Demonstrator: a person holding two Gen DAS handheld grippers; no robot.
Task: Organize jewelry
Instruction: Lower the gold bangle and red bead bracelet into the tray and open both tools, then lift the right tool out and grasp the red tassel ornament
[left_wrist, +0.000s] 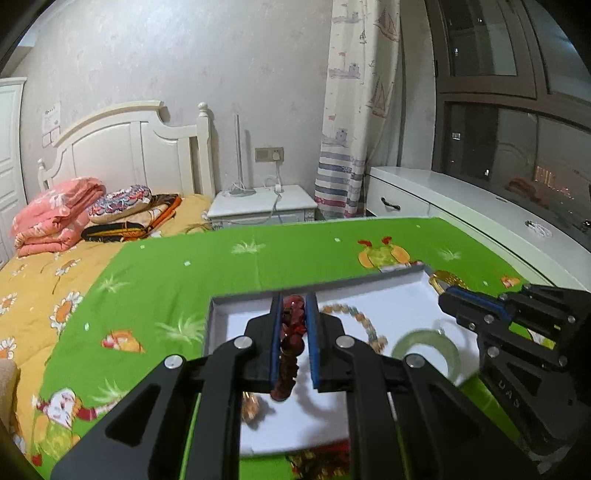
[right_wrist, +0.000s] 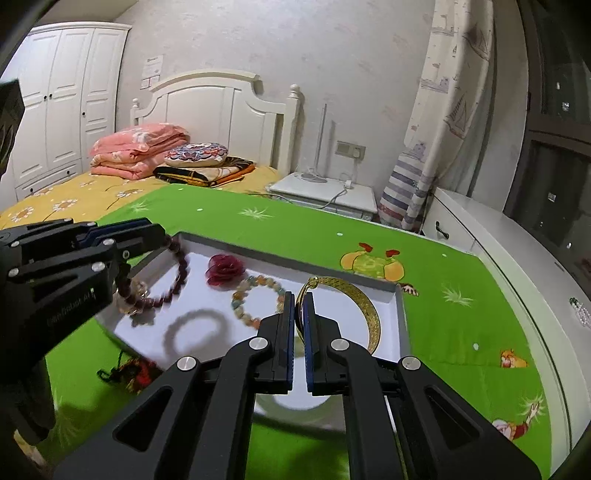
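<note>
We are in a bedroom, working over a green cartoon-print cloth (right_wrist: 258, 221) spread on the bed, with a white headboard and nightstand at the far side and a dark window to the right. On the cloth sits a shallow white tray (right_wrist: 400, 295).

Our left gripper (left_wrist: 293, 306) is clamped on a dark red bead bracelet (left_wrist: 290, 347), which hangs in a loop above the near-left part of the tray. Our right gripper (right_wrist: 300, 306) is pinched tight on the thin edge of a gold bangle (right_wrist: 369, 314), which curves over the tray's right side.

The risks, as we judge them: the bead loop swings freely and could catch the tray wall or drag the pieces below it; the bangle is held only by a thin rim, so a tilt or a jolt could let it slip out and knock the others about. The two grippers are near each other and could collide.

In the tray we see a dark red fabric flower (right_wrist: 224, 269) towards the far side and a pastel bead bracelet (right_wrist: 255, 299) in the middle. A pale green bangle (left_wrist: 428, 350) shows near the tray's near-right edge. A red and black knotted piece (right_wrist: 138, 371) lies on the cloth just outside the near-left corner.
</note>
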